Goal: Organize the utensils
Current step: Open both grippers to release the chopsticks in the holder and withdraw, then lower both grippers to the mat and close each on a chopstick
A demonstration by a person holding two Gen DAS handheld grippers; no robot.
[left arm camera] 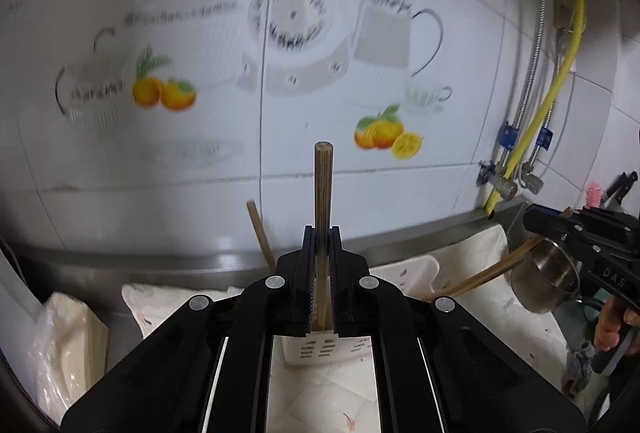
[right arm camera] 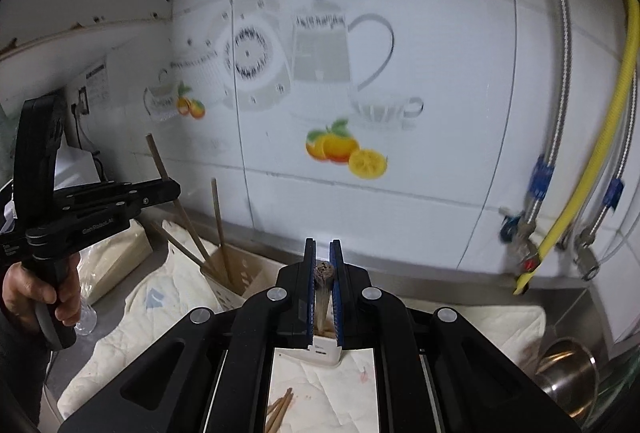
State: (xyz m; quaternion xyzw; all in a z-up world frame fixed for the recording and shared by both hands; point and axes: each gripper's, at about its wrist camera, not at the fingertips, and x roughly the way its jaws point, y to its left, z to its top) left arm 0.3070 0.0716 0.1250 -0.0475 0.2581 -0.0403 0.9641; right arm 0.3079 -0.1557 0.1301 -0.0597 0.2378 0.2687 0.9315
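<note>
In the left wrist view my left gripper (left arm camera: 322, 233) is shut on a wooden chopstick (left arm camera: 323, 185) that stands upright between its fingers, above a white slotted utensil holder (left arm camera: 316, 351). A second chopstick (left arm camera: 260, 233) leans behind it. My right gripper (right arm camera: 323, 245) is shut on another chopstick (right arm camera: 323, 273), whose end shows between the pads, over a white holder (right arm camera: 324, 351). At the left of the right wrist view, the left gripper (right arm camera: 176, 189) holds its chopstick (right arm camera: 158, 161) over a beige holder (right arm camera: 236, 277) with chopsticks in it.
A pale cloth (right arm camera: 160, 297) covers the steel counter. Loose chopsticks (right arm camera: 280, 409) lie on it near me. A steel cup (right arm camera: 568, 381) stands at the right. Behind are the tiled wall, a yellow hose (right arm camera: 600, 153) and valves. A bag (left arm camera: 68, 345) sits at the left.
</note>
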